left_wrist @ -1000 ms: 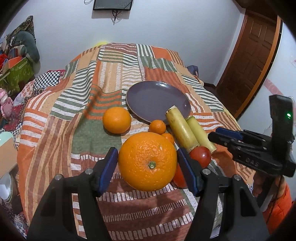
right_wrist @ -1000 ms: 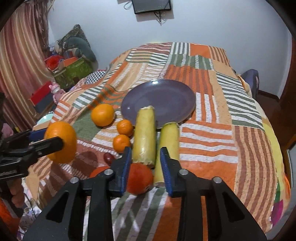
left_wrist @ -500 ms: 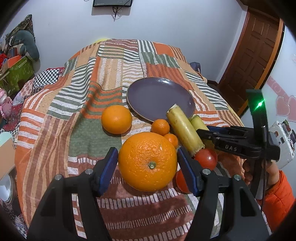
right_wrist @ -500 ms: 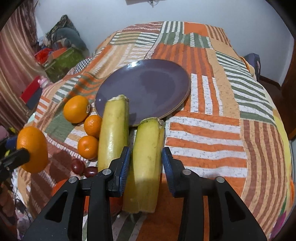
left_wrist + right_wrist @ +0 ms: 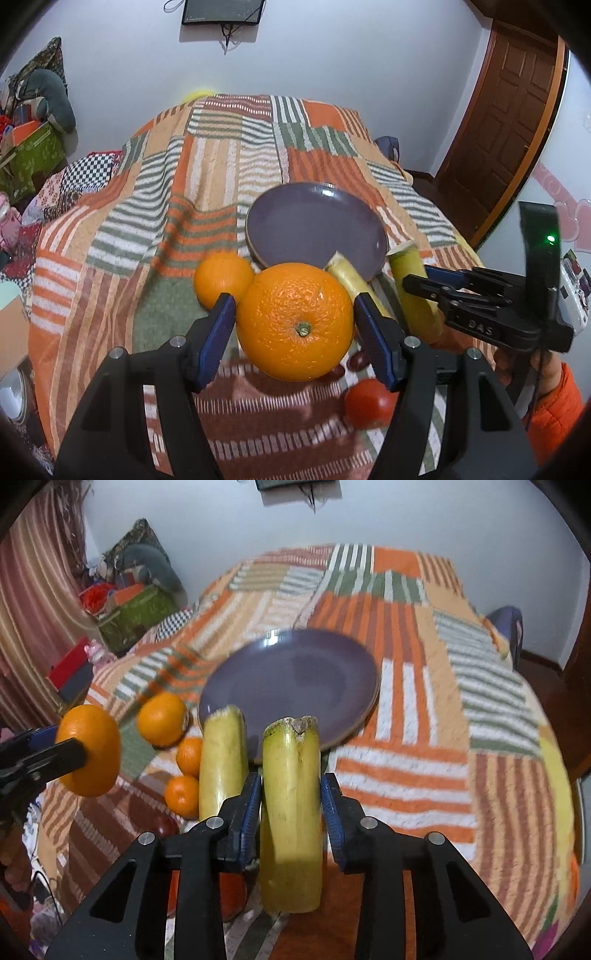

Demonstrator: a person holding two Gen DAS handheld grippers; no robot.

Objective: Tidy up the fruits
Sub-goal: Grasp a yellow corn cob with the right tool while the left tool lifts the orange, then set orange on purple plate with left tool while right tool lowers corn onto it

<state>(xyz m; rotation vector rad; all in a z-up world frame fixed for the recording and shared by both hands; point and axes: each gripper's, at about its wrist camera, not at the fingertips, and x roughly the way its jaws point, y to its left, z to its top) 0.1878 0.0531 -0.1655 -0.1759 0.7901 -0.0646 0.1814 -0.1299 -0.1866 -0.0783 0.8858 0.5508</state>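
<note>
The left tongs (image 5: 295, 325) are clamped on a large orange (image 5: 294, 320), held up off the bed with its stem end toward the camera. The right tongs (image 5: 290, 805) grip a yellow stalk piece (image 5: 290, 805) at mid-length; its long axis runs straight away from them, and its frayed far end points at the purple plate (image 5: 332, 657). That is the relation the next move likely turns on: the plate lies just beyond both loads, its near rim close to the stalk's tip, so the right tongs look nearer to it.

On the striped bedspread (image 5: 424, 775), left of the held stalk, a second stalk piece (image 5: 221, 760) lies parallel. Further left lie two small mandarins (image 5: 189, 755), one medium orange (image 5: 161, 719) and, nearest, a red tomato (image 5: 367, 404) and some dark, date-like fruits. The plate is bare.

The large orange hides the mandarins from the left camera. The right tongs cover the stalk's near end and most of the tomato. Motion blur softens the bedspread.
</note>
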